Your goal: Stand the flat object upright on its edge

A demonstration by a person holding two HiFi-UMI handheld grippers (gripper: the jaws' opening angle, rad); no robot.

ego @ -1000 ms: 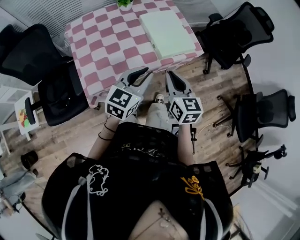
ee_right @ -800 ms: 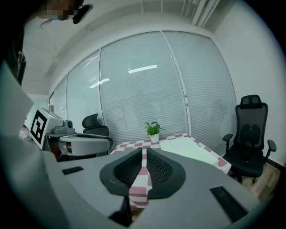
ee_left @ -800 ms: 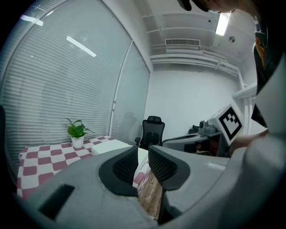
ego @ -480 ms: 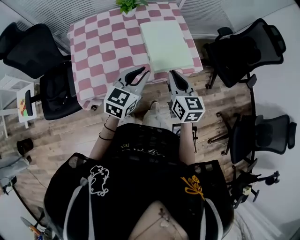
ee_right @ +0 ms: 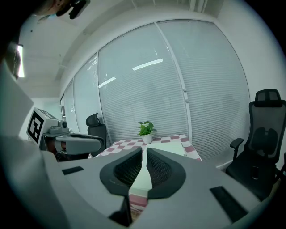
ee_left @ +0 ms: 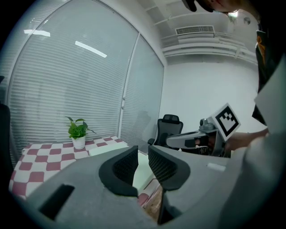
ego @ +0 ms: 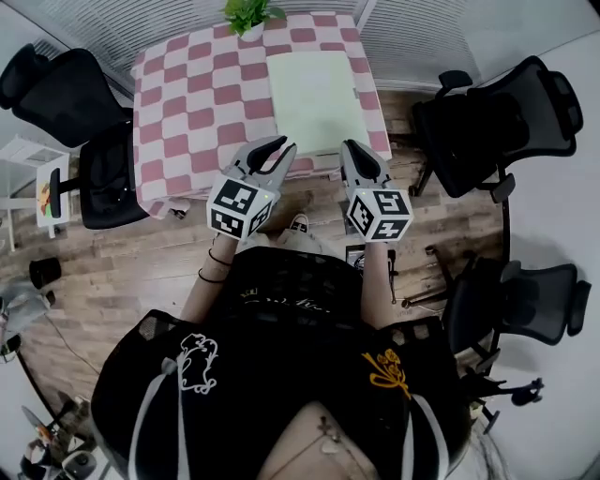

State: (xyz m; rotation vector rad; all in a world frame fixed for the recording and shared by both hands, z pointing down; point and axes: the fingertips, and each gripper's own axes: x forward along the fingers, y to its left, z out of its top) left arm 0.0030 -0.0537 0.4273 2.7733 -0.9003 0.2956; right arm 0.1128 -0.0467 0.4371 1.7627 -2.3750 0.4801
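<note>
The flat object [ego: 314, 101], a pale green rectangular slab, lies on its broad face on the right half of the counter [ego: 197, 103], which is covered by a pink and white checked cloth. Its long sides run from the far edge toward the near edge. A small potted plant [ego: 248, 14] stands at the counter's far edge, just past the slab's far left corner. From the left gripper view the slab [ee_left: 105, 150] shows low and flat behind the plant [ee_left: 78, 132]

Both claws hang short of the counter's near edge, above the wooden floor [ego: 122, 272], touching nothing. The left claw [ego: 277, 145] is clenched, with only a thin slit between its ribbed pads and nothing in it [ee_left: 142, 154]. The right claw [ego: 354, 147] is clenched too, its pads meeting at the base and gripping nothing [ee_right: 144, 152]; the slab [ee_right: 170, 148] lies beyond it. Each carries its marker cube [ego: 242, 206] close to the person's body

Black office chairs [ego: 75, 94] stand to the left and right of the counter
</note>
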